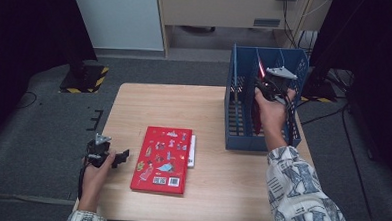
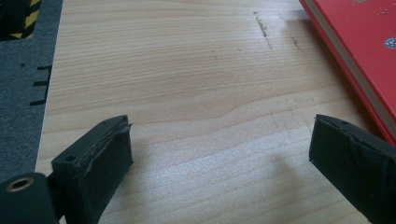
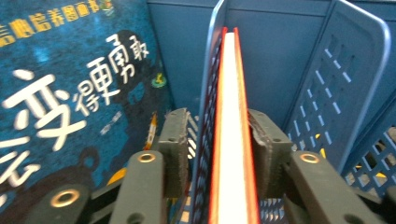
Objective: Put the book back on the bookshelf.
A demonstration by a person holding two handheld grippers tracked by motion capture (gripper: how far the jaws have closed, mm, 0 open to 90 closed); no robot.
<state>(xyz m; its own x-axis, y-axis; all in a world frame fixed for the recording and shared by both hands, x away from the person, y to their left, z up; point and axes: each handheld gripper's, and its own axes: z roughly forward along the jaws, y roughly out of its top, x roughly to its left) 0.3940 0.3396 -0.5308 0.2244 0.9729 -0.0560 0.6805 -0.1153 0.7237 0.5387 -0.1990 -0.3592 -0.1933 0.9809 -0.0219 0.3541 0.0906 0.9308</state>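
A blue slotted rack (image 1: 238,117) stands at the table's right rear. A thin red book (image 1: 260,69) stands upright in it, its page edge (image 3: 231,116) facing me beside a blue divider (image 3: 205,93). My right gripper (image 1: 263,88) (image 3: 219,140) straddles the book and the divider. Its left pad stands a little off the divider, so it is open. A blue-covered book (image 3: 70,93) with white characters leans in the slot to the left. My left gripper (image 1: 122,156) (image 2: 219,154) rests low over the table's front left, open with nothing between its jaws.
A larger red picture book (image 1: 162,159) (image 2: 364,46) lies flat mid-table, just right of the left gripper, with a white edge (image 1: 191,151) showing under its right side. Bare wood (image 2: 187,70) lies ahead of the left jaws. The table's left edge and grey floor (image 2: 23,93) are close.
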